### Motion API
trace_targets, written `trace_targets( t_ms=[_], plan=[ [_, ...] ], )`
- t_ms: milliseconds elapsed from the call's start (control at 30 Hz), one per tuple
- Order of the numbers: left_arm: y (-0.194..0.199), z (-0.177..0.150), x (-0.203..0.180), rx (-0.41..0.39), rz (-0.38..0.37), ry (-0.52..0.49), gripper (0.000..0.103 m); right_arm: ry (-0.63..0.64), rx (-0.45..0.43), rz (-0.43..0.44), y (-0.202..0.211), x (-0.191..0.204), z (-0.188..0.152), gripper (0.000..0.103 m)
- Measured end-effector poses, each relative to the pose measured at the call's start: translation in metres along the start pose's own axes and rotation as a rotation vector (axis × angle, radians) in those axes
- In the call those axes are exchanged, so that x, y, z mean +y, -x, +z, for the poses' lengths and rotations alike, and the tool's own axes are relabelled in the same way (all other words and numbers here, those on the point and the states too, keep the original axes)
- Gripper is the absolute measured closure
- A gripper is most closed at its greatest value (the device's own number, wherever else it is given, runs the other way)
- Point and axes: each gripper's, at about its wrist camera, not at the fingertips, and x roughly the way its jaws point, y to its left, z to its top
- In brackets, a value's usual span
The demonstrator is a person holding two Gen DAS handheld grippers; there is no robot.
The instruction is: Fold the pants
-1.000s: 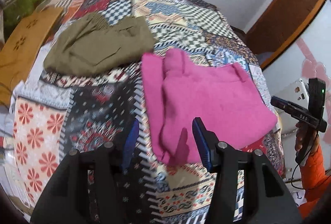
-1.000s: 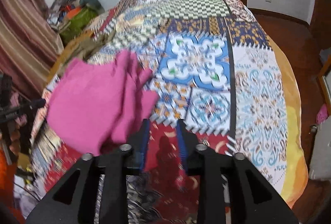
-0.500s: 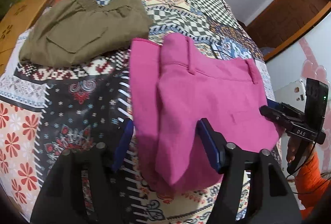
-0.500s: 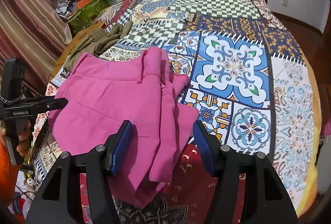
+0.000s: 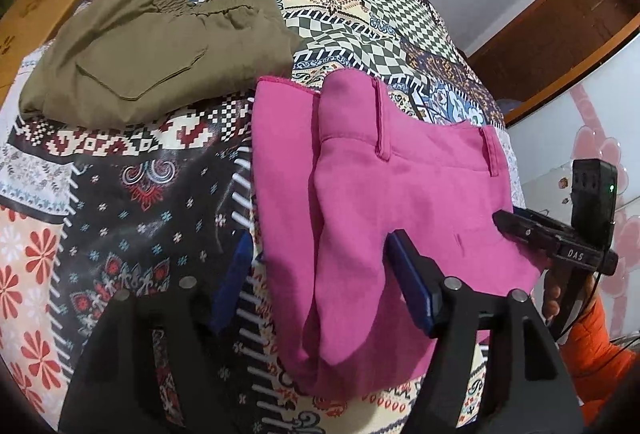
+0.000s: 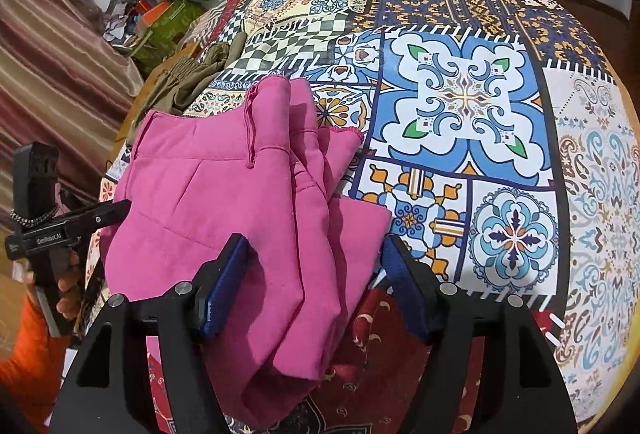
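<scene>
Pink pants (image 5: 372, 201) now between opened claws.

Black plastic tongs (image 5: 320, 286) on the left, triangular cut-outs in each arm, silver screw heads at the pivots, dark blue pads (image 5: 410, 286) on the inner faces. Same build on the right tongs (image 6: 316, 286). Seen from afar: boxy black handle, small green light, white lettering, perhaps "DAS". Thin black cable below. Puffy orange sleeve (image 5: 592, 362) at the wrist.
</scene>
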Motion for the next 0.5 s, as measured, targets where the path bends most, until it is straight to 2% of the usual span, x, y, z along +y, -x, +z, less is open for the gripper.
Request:
trace_targets(
  t_ms=[167, 233, 300, 367, 400, 500],
  plan=[
    [-0.005, 0.005, -0.004, -0.011, -0.001, -0.007, 0.033, -0.02, -0.007, 0.023, -0.002, -0.001, 0.002, 0.038],
    [-0.005, 0.005, -0.006, -0.014, -0.014, -0.012, 0.034, -0.02, -0.01, 0.032, -0.002, -0.001, 0.003, 0.042],
    [-0.006, 0.006, -0.01, -0.015, -0.028, -0.027, 0.047, -0.011, -0.013, 0.042, -0.002, 0.003, 0.004, 0.053],
    [-0.004, 0.006, -0.014, -0.015, -0.043, -0.036, 0.057, 0.004, -0.012, 0.051, -0.001, 0.007, 0.005, 0.059],
    [-0.004, 0.006, -0.015, -0.014, -0.047, -0.038, 0.063, 0.006, -0.012, 0.063, -0.001, 0.007, 0.006, 0.068],
    [-0.001, 0.005, -0.019, -0.014, -0.045, -0.044, 0.072, 0.012, -0.019, 0.072, -0.001, 0.01, 0.006, 0.076]
  ],
)
